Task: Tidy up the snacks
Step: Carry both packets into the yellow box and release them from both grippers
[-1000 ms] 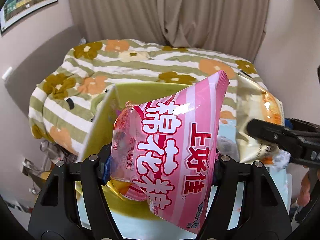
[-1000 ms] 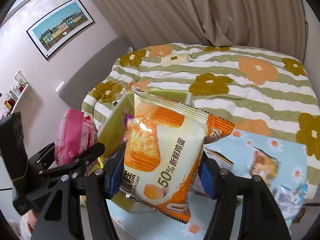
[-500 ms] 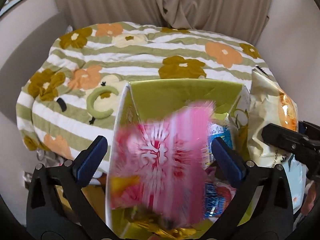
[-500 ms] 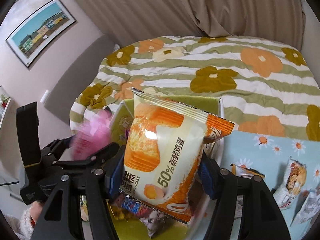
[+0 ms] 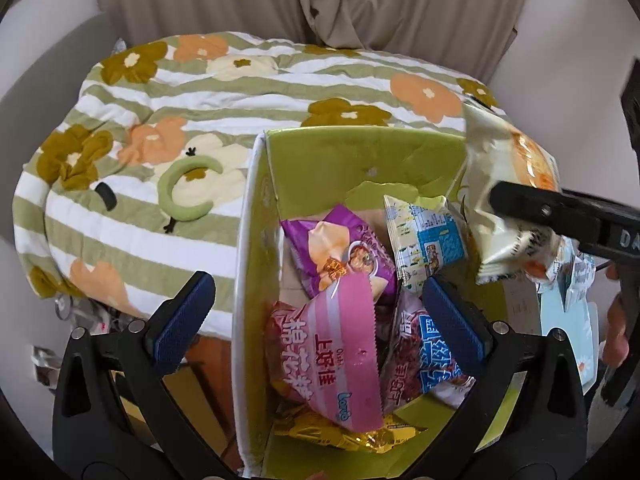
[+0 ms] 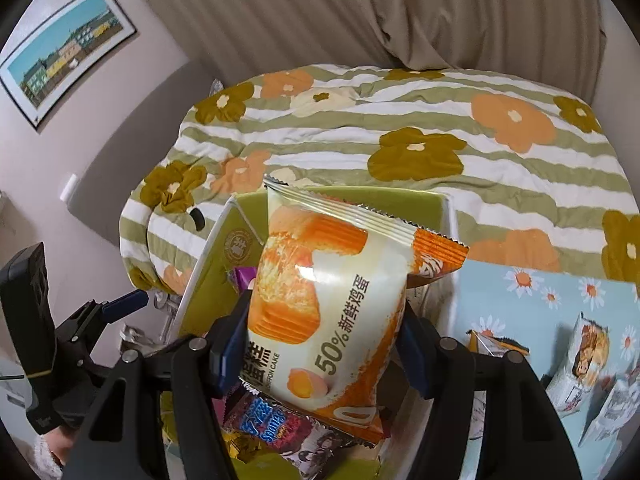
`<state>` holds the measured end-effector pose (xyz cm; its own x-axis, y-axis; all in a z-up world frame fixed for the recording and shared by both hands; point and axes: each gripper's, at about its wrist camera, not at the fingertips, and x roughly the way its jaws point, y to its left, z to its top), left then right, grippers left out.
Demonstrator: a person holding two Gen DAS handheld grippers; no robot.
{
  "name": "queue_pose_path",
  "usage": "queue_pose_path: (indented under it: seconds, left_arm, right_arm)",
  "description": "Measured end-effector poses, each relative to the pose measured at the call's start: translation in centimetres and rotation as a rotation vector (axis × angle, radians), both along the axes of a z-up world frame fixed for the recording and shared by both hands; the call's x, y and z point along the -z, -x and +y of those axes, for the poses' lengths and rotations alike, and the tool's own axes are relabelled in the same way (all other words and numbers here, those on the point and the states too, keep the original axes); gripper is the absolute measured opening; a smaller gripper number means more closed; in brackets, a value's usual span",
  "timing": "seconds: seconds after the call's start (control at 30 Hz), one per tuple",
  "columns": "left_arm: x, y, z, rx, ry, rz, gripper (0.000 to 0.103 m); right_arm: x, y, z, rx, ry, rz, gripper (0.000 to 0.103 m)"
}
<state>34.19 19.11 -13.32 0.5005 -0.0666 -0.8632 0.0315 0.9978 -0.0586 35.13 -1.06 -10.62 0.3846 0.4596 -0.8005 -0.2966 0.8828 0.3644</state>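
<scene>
Pink marshmallow bag [image 5: 340, 356] lies in the green box [image 5: 360, 152], left gripper [image 5: 316, 316] spread empty above it, right gripper [image 6: 324, 344] clamps cake packet [image 6: 320, 304] over box, more packets [image 6: 588, 356] wait on the mat.

The right claw [image 6: 324, 332] grips a cream-and-orange cake packet [image 6: 320, 296] between its blue pads, above a green box [image 6: 240, 240] that already holds other snack packets [image 6: 276, 432]. The left claw [image 6: 124, 304] shows at the left edge, beside the box. Behind lies a flowered, striped bed cover [image 6: 400, 128]; more packets [image 6: 588, 356] lie on a blue daisy cloth [image 6: 500, 296] to the right.
</scene>
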Motion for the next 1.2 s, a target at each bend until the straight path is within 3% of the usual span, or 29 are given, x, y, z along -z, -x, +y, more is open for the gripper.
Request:
queue_pose_path:
  seconds: [0.27,0.33,0.4,0.47,0.77,1.2]
  left_arm:
    - [0.1,0.2,1.0,0.011,-0.018,0.007,0.103]
    - [0.2,0.3,1.1,0.008,-0.019,0.011,0.103]
    - [0.4,0.5,1.4,0.005,-0.021,0.015,0.103]
    - [0.6,0.6,1.5,0.002,-0.029,0.022,0.103]
    - [0.0,2.1,1.9,-0.013,-0.034,0.01,0.103]
    - [-4.7,4.6,0.6,0.003,-0.021,-0.068,0.103]
  right_arm:
    - [0.5,-2.3,4.0,-0.094,0.066,-0.01,0.061]
    - [0.6,-2.5,4.2,-0.091,0.063,-0.02,0.067]
    - [0.5,-2.2,4.3,-0.076,0.054,-0.043,0.091]
    - [0.4,-1.8,4.4,-0.057,0.054,-0.056,0.096]
    - [-0.8,1.4,4.5,-0.045,0.106,-0.101,0.096]
    - [-4.6,6.1,2.5,0.006,0.087,-0.148,0.096]
